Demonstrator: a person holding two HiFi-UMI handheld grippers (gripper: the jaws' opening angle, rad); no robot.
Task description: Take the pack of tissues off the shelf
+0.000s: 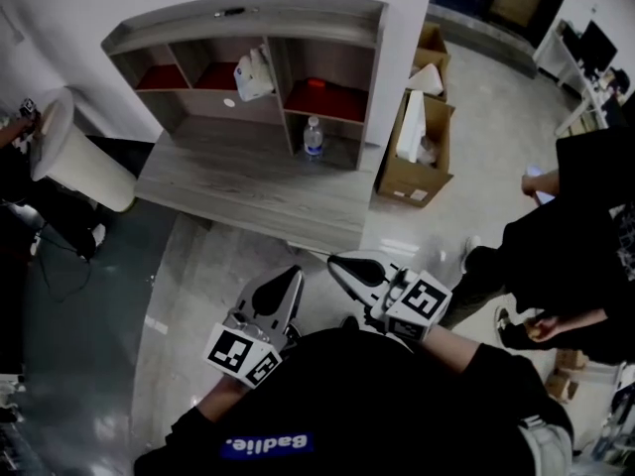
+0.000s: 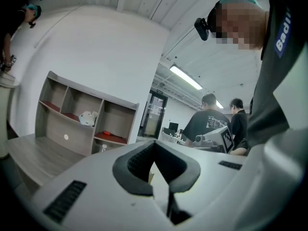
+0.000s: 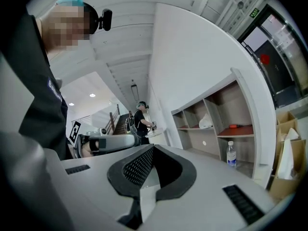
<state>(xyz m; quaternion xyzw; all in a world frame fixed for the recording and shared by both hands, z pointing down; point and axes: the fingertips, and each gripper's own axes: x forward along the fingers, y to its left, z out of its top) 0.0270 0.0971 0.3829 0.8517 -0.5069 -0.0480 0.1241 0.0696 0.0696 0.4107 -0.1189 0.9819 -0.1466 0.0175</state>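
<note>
Both claws are sitting pressed together and empty, left claw (image 1: 293, 274) and right claw (image 1: 334, 263), near, well apart from the shelf (image 1: 248, 13). Pack of tissues (image 1: 253, 75) is lying far, in the upper middle compartment. Looking like pre-reach; next move is probably calling for extending and spreading one claw.

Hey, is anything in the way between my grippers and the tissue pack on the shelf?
Nothing visible. The pack of tissues sits in the open-fronted middle compartment, with bare desktop in front of it. The water bottle stands off to its right, lower down.
</note>
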